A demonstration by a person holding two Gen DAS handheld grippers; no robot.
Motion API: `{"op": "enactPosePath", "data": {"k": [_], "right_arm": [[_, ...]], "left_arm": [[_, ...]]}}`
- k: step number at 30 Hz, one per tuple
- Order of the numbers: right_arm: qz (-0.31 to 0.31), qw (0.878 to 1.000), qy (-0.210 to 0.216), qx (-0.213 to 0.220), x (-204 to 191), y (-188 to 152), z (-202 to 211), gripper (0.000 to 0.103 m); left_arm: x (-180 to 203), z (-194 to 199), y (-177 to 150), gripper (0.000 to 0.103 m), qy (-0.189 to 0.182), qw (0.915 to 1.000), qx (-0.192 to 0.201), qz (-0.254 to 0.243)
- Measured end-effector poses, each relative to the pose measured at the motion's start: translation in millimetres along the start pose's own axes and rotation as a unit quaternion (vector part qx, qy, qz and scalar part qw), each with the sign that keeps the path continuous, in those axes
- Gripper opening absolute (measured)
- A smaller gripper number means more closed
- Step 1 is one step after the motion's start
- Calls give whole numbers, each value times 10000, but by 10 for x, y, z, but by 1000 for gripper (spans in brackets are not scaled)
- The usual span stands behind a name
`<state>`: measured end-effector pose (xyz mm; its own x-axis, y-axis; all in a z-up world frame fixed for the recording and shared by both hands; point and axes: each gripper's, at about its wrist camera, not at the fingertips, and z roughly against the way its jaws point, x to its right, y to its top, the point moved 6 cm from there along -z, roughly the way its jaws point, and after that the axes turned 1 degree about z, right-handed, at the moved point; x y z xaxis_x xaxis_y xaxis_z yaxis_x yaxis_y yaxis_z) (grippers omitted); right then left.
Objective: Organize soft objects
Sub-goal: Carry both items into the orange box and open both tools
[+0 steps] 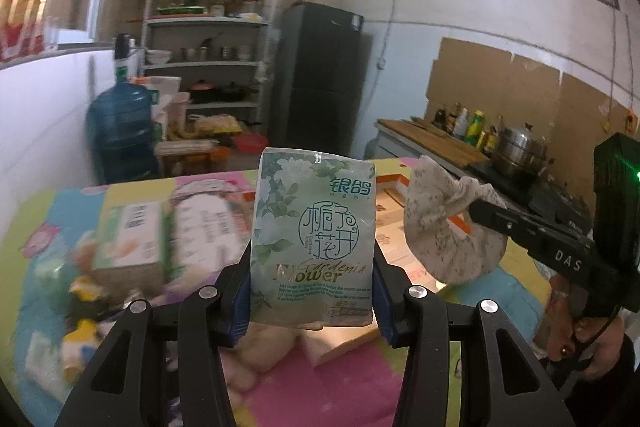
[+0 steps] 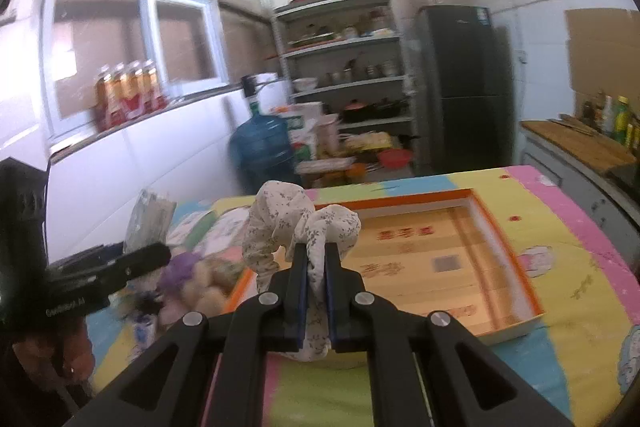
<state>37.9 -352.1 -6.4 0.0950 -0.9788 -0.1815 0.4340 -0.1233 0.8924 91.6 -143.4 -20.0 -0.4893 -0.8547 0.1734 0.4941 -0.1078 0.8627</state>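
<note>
We see left tool (image 1: 312,291) clamped on tissue pack (image 1: 314,239) | right tool (image 2: 316,291) pinching floral cloth bundle (image 2: 298,227) (knotted) | both above desk (image 2: 580,267), orange-rimmed tray (image 2: 500,259) beneath

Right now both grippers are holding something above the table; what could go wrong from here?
1. The right gripper pinches only a thin fold of the cloth bundle; its bulk hangs free, so it might slip out.
2. The left gripper grips the tissue pack low down, so the tall pack could tilt.
3. The two loads hang close together and could bump before reaching the shallow box.
</note>
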Motion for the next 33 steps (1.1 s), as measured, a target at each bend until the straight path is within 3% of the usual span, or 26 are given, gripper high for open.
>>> {"op": "enactPosePath", "data": {"k": [8, 15, 26, 33], "right_arm": [[-514, 9984, -235, -54, 623, -42, -158, 8], [-795, 9958, -363, -276, 920, -165, -351, 8], [-936, 9923, -390, -706, 1046, -251, -652, 8], [-927, 9905, -456, -907, 1069, -309, -788, 9]], "left_arm": [[241, -648, 23, 51, 53, 9994, -339, 40], [305, -1100, -127, 51, 140, 9972, -720, 139], [340, -1557, -334, 51, 319, 9910, -1277, 230], [401, -1579, -353, 51, 400, 9908, -1285, 109]]}}
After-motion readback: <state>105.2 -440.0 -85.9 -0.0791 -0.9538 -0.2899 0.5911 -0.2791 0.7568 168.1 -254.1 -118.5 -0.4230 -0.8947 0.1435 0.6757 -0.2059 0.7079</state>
